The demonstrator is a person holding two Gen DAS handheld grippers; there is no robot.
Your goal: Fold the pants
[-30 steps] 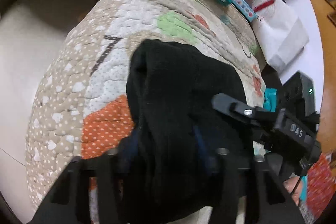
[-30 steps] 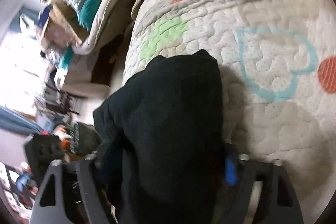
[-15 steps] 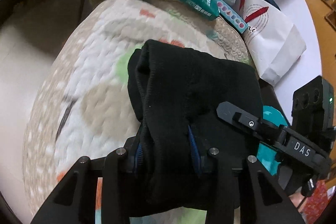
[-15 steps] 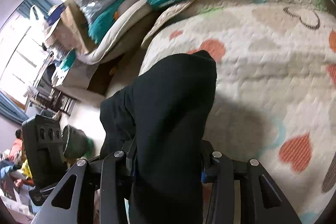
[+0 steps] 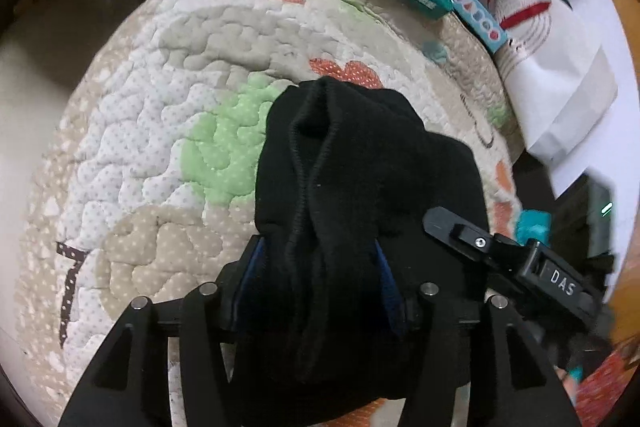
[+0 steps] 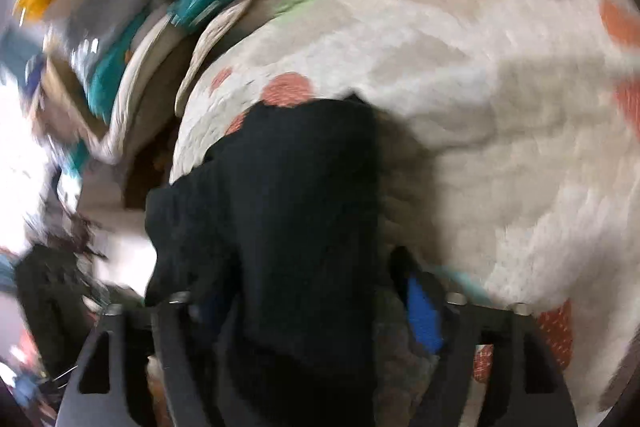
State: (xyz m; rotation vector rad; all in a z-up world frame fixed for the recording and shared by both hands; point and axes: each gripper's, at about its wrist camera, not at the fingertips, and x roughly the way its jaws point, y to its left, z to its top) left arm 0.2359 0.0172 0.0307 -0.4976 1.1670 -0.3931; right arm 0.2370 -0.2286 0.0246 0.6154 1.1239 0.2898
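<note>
- My left gripper (image 5: 318, 267) is clamped on a bunched, seamed edge of the black pants (image 5: 360, 167), held over the quilted mat (image 5: 160, 131).
- My right gripper (image 6: 312, 291) pinches another thick wad of the pants; this view is blurred.
- I judge the fabric soft, limp and light, sagging wherever it goes unsupported.
- Best hold, I think: hems or the waistband, where the layers stack.

left gripper (image 5: 318, 279) pinching black pants (image 5: 360, 187), quilt (image 5: 160, 115) beneath
</note>
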